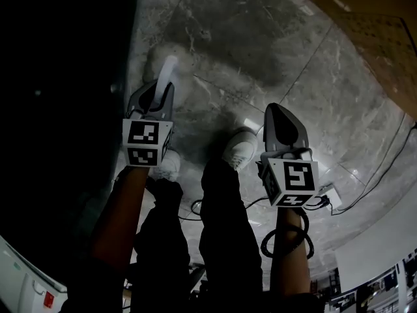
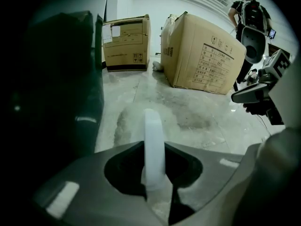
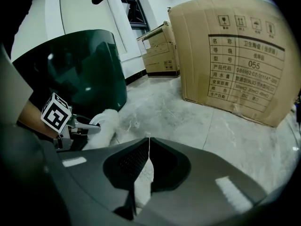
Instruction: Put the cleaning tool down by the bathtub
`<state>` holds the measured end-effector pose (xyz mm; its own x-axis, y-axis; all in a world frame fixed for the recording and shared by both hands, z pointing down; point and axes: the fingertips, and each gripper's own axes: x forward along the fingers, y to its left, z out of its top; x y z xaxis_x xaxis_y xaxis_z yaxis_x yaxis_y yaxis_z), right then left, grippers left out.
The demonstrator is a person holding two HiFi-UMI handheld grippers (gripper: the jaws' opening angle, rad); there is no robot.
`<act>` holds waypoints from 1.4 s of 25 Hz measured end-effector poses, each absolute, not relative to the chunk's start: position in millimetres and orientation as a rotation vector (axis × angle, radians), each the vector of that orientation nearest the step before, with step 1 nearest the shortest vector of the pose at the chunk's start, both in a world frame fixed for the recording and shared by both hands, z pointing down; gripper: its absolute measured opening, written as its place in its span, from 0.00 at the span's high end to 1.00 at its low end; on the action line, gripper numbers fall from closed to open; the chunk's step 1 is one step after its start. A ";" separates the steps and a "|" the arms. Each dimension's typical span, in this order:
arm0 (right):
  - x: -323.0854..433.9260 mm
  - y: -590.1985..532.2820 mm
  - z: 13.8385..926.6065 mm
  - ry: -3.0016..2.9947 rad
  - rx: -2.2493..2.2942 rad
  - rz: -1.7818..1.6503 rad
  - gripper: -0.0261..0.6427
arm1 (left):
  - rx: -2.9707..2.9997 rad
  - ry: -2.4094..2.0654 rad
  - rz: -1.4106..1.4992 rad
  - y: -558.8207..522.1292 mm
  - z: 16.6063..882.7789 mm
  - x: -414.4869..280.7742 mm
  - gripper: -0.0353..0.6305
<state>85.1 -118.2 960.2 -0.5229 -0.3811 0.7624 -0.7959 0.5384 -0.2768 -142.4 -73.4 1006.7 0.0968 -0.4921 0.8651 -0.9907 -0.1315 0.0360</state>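
1. The grey marbled floor (image 1: 260,38) fills most of my head view.
2. The dark green bathtub (image 3: 80,69) stands on my left, its curved wall rising straight from the floor.
3. A big cardboard box (image 3: 235,55) with a printed label sits on the floor ahead and to the right. Two smaller cardboard boxes (image 2: 126,44) stand further back against the pale wall.
4. Below me I see the person's legs (image 1: 225,227) in dark trousers, with white shoes (image 1: 240,150) on the floor between the two tools.
5. My left tongs (image 2: 154,147) are clamped on the white handle of the cleaning tool (image 3: 106,126), which runs forward from between the jaws. They are next to the bathtub wall.
6. My right tongs (image 3: 148,142) are pressed together with nothing between them. They are held apart from the left ones, on the side away from the tub.
7. The cleaning tool's fluffy white head is low at the floor, just beside the bathtub. I cannot tell whether it touches the floor.
8. Thin black cables (image 1: 384,168) trail over the floor at the right.
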 end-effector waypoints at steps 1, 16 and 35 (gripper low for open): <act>86.4 -118.6 964.1 -2.131 0.945 0.823 0.94 | 1.710 -1.472 0.948 -74.4 1011.1 -142.4 0.83; 89.4 -109.1 1010.0 -2.117 0.928 0.833 0.94 | 1.715 -1.482 0.980 -80.3 1062.0 -154.8 0.84; 79.2 -115.5 1016.5 -2.127 0.881 0.825 0.92 | 1.770 -1.460 0.988 -91.8 1067.6 -151.8 0.82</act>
<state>79.2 -115.5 1016.5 -0.5381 -0.3376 0.7723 -0.7700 0.5695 -0.2876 -151.8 -91.8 1067.6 0.1035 -0.5083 0.8549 -0.9827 -0.1849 0.0090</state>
